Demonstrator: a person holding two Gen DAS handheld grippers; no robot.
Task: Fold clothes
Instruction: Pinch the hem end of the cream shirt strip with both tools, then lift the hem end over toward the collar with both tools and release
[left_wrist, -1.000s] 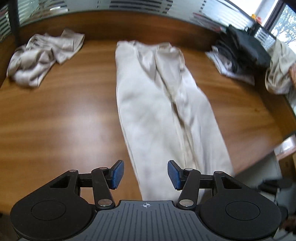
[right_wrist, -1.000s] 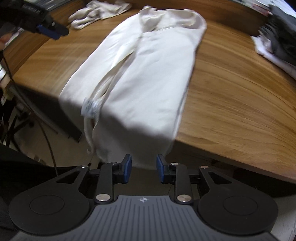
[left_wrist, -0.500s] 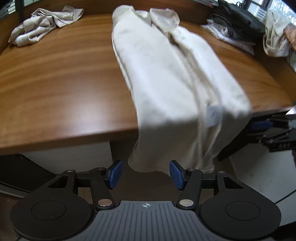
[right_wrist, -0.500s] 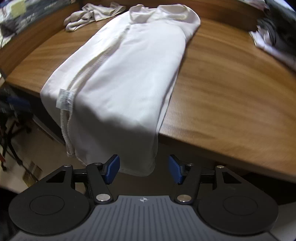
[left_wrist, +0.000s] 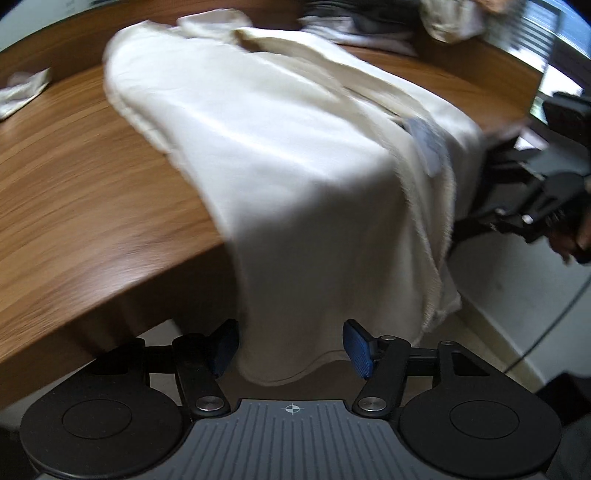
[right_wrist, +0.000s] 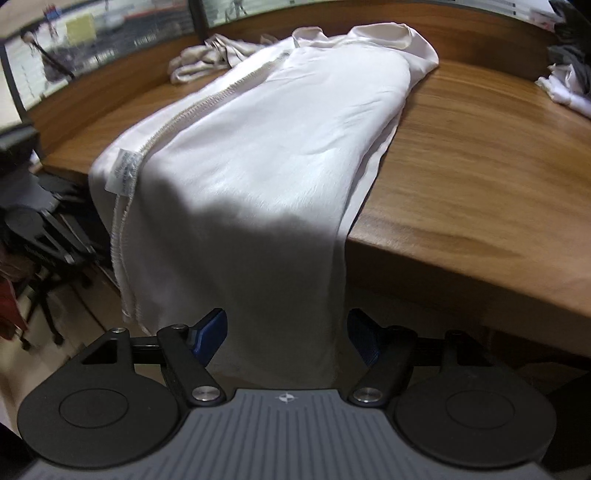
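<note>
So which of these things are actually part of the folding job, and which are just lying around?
Part of the job:
- cream-white garment draped over the table's near edge
- left gripper, open at its hanging hem
- right gripper, open at the same hem
- brown wooden table

Lying about:
- crumpled beige cloth
- dark and white clothes pile

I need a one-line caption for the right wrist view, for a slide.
Open right gripper at the hem of a cream garment hanging over the wooden table edge.
</note>
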